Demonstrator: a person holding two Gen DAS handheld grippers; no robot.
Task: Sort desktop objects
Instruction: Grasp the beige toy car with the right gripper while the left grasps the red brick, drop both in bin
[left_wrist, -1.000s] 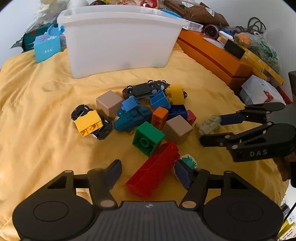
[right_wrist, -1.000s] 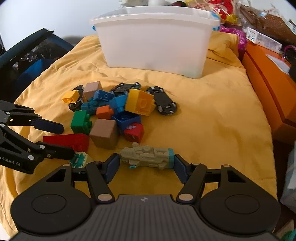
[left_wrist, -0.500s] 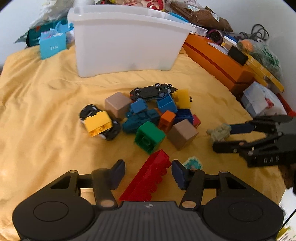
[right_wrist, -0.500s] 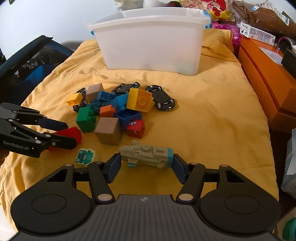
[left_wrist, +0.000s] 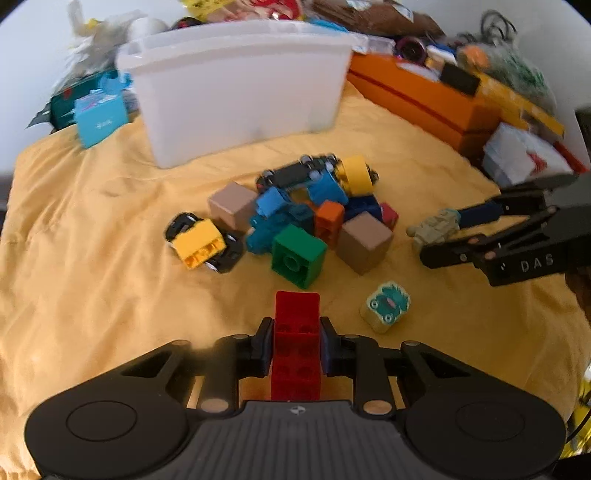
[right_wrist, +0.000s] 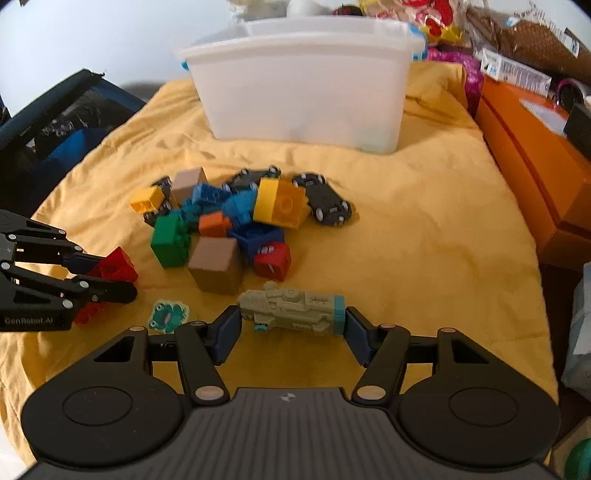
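My left gripper (left_wrist: 295, 343) is shut on a long red brick (left_wrist: 297, 325), which points straight ahead between the pads. My right gripper (right_wrist: 291, 326) is shut on a grey-green toy vehicle (right_wrist: 291, 312) with a teal end, held crosswise. In the right wrist view the left gripper (right_wrist: 107, 275) and its red brick (right_wrist: 116, 264) show at the left. A pile of coloured bricks and toy cars (left_wrist: 306, 221) lies on the yellow cloth ahead of both grippers. Behind the pile stands a white bin (left_wrist: 236, 92). A small frog-faced block (left_wrist: 386, 306) lies between the two grippers.
Orange boxes (left_wrist: 424, 96) topped with clutter line the right side of the cloth. A small light-blue box (left_wrist: 101, 118) sits left of the bin. A dark bag or chair (right_wrist: 55, 122) lies beyond the cloth's left edge. Bare yellow cloth (right_wrist: 424, 240) stretches right of the pile.
My left gripper has shut on the red brick, which lay loose between its open fingers, and turned it straight. The right gripper still holds the toy vehicle.
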